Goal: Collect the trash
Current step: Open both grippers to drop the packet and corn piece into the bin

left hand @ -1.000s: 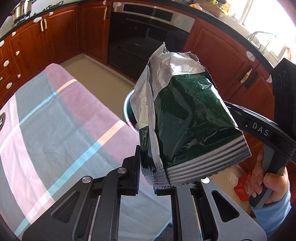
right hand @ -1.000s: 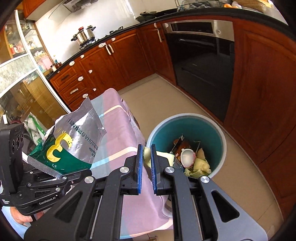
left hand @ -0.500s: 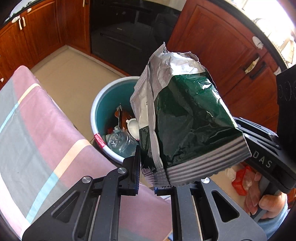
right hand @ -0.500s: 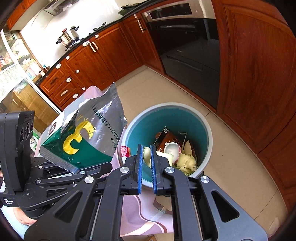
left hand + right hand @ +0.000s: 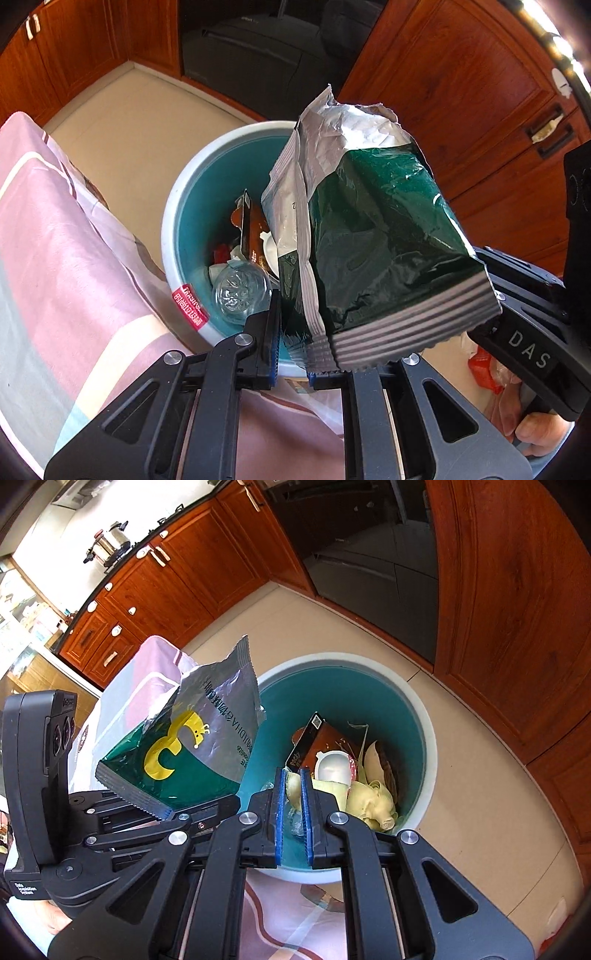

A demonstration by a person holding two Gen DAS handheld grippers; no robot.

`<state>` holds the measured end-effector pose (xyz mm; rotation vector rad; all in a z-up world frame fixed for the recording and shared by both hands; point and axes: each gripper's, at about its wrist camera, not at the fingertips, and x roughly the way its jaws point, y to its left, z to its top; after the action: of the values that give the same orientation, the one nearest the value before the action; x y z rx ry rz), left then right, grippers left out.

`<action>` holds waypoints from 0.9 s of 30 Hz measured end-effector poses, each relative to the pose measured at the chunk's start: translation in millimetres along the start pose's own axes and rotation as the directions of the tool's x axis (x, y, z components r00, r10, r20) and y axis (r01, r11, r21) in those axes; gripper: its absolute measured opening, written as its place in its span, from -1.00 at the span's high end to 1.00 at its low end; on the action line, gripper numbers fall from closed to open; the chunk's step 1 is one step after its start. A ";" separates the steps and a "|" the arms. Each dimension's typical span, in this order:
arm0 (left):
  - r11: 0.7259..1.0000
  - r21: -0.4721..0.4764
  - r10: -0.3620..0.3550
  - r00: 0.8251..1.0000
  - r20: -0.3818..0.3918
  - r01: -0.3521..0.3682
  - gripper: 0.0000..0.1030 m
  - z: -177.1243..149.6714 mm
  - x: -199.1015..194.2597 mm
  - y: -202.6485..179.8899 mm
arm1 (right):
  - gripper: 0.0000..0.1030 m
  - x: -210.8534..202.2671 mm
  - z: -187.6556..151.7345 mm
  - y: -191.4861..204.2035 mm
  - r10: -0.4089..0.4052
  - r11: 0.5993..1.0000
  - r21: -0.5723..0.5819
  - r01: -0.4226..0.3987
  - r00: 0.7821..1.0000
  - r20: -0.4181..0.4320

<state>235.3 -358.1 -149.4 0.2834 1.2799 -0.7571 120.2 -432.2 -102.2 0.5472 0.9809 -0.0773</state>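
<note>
While the bag (image 5: 373, 236) stands up out of our left gripper (image 5: 291, 332), we note its long axis runs forward and upward from the fingers, torn silver mouth at the far end, crimped bottom seam nearest us. Left fingers are pinching that bottom seam; the bag's body leans to the right of them and hangs over the near rim of the bin (image 5: 173, 206). From the right wrist view the bag (image 5: 192, 746) overlaps the bin's (image 5: 424, 716) left edge, so it sits partly above the opening and partly above the cloth (image 5: 55, 258). Bin lies ahead of and below the left fingers, and already holds a bottle (image 5: 240, 291) and a brown box (image 5: 317, 742). Our right gripper (image 5: 291, 805) hovers over the bin's near side, fingers nearly pressed together with a narrow gap, holding nothing. Left is the arm that matters; we judge that a release needs the bag somewhat further over the opening, or it may catch the rim.
</note>
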 end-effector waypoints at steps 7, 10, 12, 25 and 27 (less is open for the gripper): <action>1.000 -0.011 0.002 1.000 -0.028 -0.002 0.77 0.2 15.1 7.2 | 0.84 19.4 1.7 -0.4 -0.015 1.000 0.006 0.015 0.999 -0.033; 1.000 -0.011 0.000 0.999 -0.037 -0.001 0.75 0.9 13.8 5.5 | 0.78 24.0 2.9 0.4 -0.016 1.000 0.003 0.016 0.999 -0.043; 1.000 -0.009 -0.005 0.999 -0.040 0.005 0.49 4.1 11.3 4.9 | 0.78 24.9 4.0 1.3 -0.015 1.000 0.002 0.015 0.999 -0.043; 0.994 0.046 0.093 0.993 0.075 -0.096 -0.60 -1.0 -41.5 -13.7 | -0.61 -13.7 10.9 19.5 -0.048 0.998 -0.027 0.050 0.998 0.040; 0.993 0.046 0.108 0.989 0.098 -0.113 -0.62 -9.8 -52.1 -16.4 | -0.65 -22.8 10.5 23.9 -0.053 0.998 -0.035 0.055 0.997 0.048</action>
<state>212.6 -346.2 -100.2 0.3526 1.1464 -0.7015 122.6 -420.6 -69.6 0.4837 0.9493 -0.1197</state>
